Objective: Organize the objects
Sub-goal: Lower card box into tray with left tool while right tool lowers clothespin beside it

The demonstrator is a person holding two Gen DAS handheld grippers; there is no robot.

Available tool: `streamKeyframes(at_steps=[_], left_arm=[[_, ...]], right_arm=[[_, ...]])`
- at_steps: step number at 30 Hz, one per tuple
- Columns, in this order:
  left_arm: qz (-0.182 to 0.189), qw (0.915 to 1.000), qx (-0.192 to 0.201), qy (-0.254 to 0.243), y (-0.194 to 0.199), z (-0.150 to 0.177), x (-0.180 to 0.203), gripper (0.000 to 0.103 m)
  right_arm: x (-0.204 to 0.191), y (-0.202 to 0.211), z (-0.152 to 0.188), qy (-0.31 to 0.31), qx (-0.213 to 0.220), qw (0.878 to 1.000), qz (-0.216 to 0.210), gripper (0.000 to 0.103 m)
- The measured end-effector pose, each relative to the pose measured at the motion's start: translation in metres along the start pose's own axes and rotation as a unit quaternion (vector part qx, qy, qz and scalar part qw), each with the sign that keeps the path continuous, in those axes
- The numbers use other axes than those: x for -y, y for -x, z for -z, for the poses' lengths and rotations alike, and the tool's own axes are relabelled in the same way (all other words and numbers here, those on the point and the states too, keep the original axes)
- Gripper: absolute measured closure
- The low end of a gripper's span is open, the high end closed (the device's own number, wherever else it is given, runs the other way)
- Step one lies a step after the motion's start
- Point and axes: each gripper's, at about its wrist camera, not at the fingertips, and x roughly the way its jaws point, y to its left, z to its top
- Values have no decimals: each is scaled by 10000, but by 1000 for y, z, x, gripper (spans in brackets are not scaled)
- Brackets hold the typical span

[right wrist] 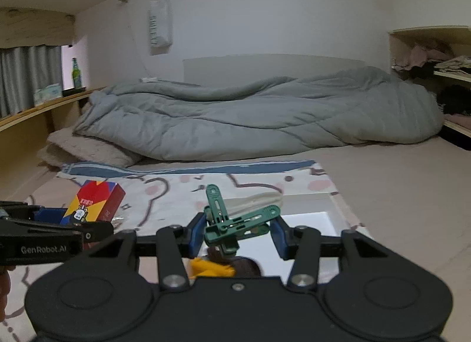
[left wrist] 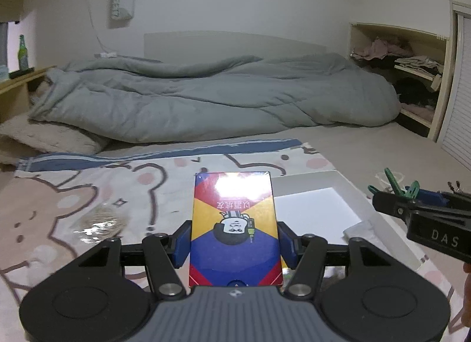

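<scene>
This is a bedroom in a home. A rumpled grey duvet [left wrist: 212, 98] lies on a low bed [right wrist: 382, 171] beside a pillow [left wrist: 50, 136]. An open wardrobe shelf [left wrist: 412, 71] holds folded clothes. A grey curtain [right wrist: 29, 77] hangs at the left, and a green bottle [right wrist: 76, 73] stands on a wooden ledge [right wrist: 44, 106].

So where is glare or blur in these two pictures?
Left wrist view: strong white glare on the top of the box, hiding its print there; fisheye bends the room edges. Right wrist view: no glare on the box; the clips are fairly sharp, the wall pouch is soft.
</scene>
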Motion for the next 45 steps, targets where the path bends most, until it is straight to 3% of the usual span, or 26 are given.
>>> streamKeyframes(at_steps=[9,17,27,34,39,41,44,45], left_arm=[[188,9998,-49,-49,-60,-26,28,43],[312,9983,-428,243,-133,-42,37,43],[296,9926,-975,667,-214,-32,41,43],[85,9922,-1101,578,-238,-20,41,43],[129,9904,-1231,619,-245,-16,35,41],[100,9899,-1271,623,-243,-15,33,29],[181,9905,-1263,517,-237,-17,32,26],[173,9906,-1272,465,-235,-17,34,26]], right_arm=[[51,-37,-4,-191,-193,9994,192,55],[83,-82,5,-641,-512,9966,118,55],[85,-134,21,-592,-922,9940,30,55],[85,-160,30,-601,-1168,9913,-41,55],[84,-169,35,-712,-1255,9894,-167,55],[82,-170,35,-732,-1283,9887,-266,53],[79,-171,36,-681,-1388,9877,-245,37],[77,-170,36,-619,-1398,9880,-196,37]])
